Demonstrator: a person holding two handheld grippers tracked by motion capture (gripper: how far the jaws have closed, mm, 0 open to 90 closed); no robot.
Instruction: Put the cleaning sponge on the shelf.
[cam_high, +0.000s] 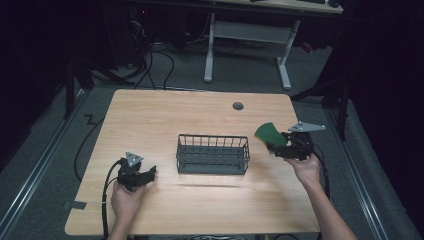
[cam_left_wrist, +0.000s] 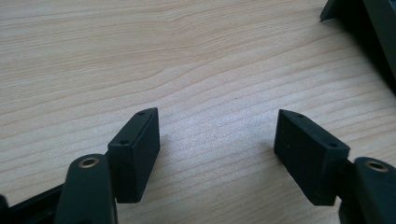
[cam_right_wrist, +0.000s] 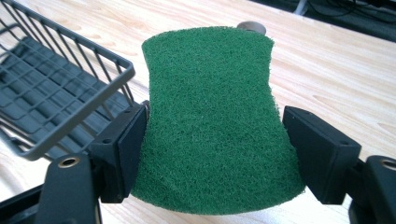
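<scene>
A dark wire basket (cam_high: 212, 154) stands at the middle of the wooden table (cam_high: 165, 115), and nothing shows inside it. My right gripper (cam_high: 276, 147) is held just right of the basket, shut on a green scouring pad (cam_high: 270, 134) that sticks up and leans toward the basket. In the right gripper view the pad (cam_right_wrist: 210, 121) is pinched at its waist between both jaws of the gripper (cam_right_wrist: 215, 116), with the basket's rim (cam_right_wrist: 70, 70) to the left. My left gripper (cam_high: 149, 173) rests low near the table's front left, open. Its jaws (cam_left_wrist: 217, 121) stand wide apart over bare wood.
A round grey cable grommet (cam_high: 238, 106) sits in the tabletop behind the basket. A dark corner of the basket (cam_left_wrist: 369, 28) shows in the left gripper view. A white-legged desk (cam_high: 250, 35) stands on the floor beyond the table. Cables trail from both grippers.
</scene>
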